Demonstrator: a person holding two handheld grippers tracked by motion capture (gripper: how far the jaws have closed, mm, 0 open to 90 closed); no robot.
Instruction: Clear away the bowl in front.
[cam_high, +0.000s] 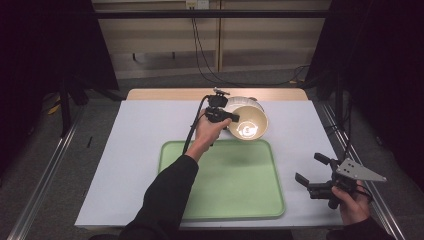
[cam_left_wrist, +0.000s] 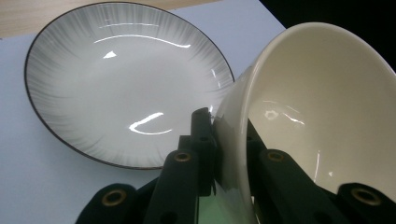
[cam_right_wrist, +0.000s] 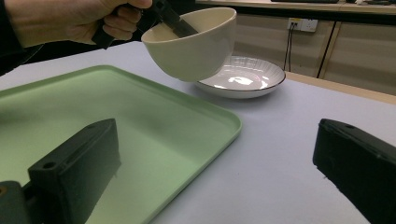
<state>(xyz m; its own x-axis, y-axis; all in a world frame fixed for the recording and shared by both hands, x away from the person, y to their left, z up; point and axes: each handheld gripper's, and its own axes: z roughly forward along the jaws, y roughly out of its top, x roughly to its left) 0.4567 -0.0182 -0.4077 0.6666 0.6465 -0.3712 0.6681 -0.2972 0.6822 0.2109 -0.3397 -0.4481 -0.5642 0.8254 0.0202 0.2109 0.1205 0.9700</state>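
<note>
A cream bowl (cam_high: 248, 125) hangs tilted in the air, just past the far edge of the green tray (cam_high: 225, 185). My left gripper (cam_high: 234, 118) is shut on its rim, one jaw inside and one outside. In the left gripper view the jaws (cam_left_wrist: 229, 128) pinch the bowl's wall (cam_left_wrist: 322, 93). Right behind the bowl, a white plate (cam_left_wrist: 121, 79) with a dark rim lies flat on the table. In the right gripper view the bowl (cam_right_wrist: 194, 51) floats above the table in front of the plate (cam_right_wrist: 247, 77). My right gripper (cam_high: 308, 168) rests open at the table's right, with nothing between its jaws (cam_right_wrist: 215, 140).
The tray (cam_right_wrist: 140, 126) lies empty on the pale tabletop (cam_high: 135, 135), near its front edge. A wooden strip (cam_high: 165, 94) runs along the far edge of the table. Black cables hang down the wall behind, and metal rails flank both sides of the table.
</note>
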